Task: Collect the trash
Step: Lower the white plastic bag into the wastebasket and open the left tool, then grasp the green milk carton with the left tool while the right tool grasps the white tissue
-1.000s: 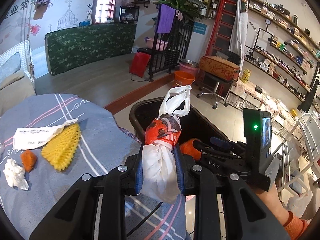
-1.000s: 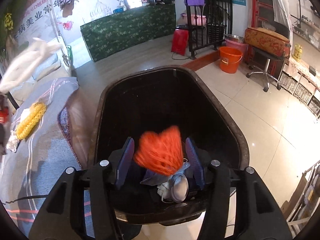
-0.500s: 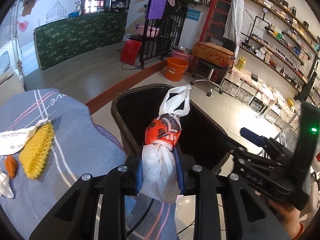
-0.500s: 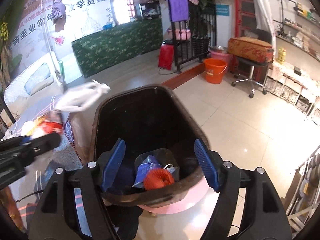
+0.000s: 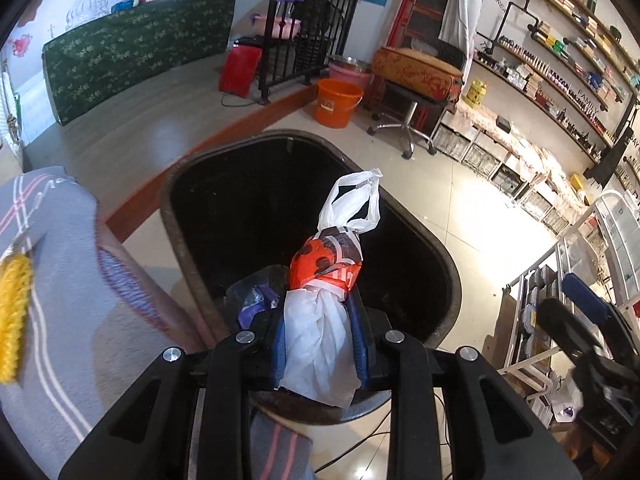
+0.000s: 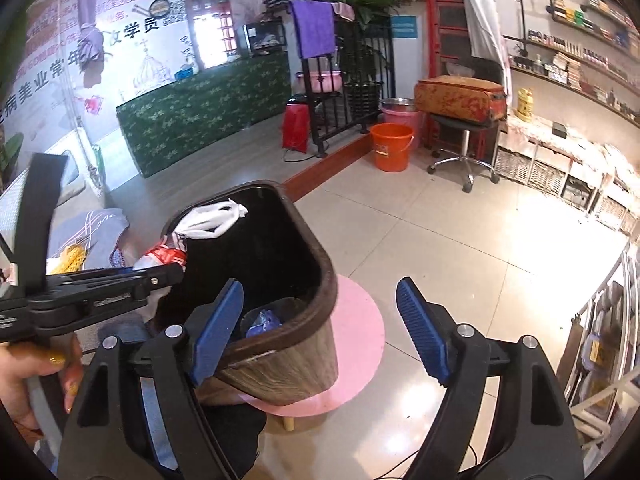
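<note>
My left gripper (image 5: 320, 332) is shut on a knotted white and red plastic bag (image 5: 324, 288) and holds it over the open mouth of the dark trash bin (image 5: 448, 256). The bag (image 6: 208, 222) also shows in the right wrist view, above the bin (image 6: 292, 352). My right gripper (image 6: 320, 320) is open and empty, off the bin's near right corner. Blue plastic trash (image 6: 262, 320) lies in the bin's bottom. A yellow foam net (image 5: 14, 312) lies on the grey cloth-covered table (image 5: 72, 320) at left.
The bin stands on a low pink round stool (image 6: 352, 344). An orange bucket (image 6: 390, 146), a wheeled stool (image 6: 460, 148) and a black metal rack (image 6: 344, 92) stand farther back. Wire shelving (image 5: 560, 300) is at right.
My left gripper has carried the bag from over the table to over the bin's mouth. My right gripper has opened, dropped the orange net into the bin and drawn back to the right.
</note>
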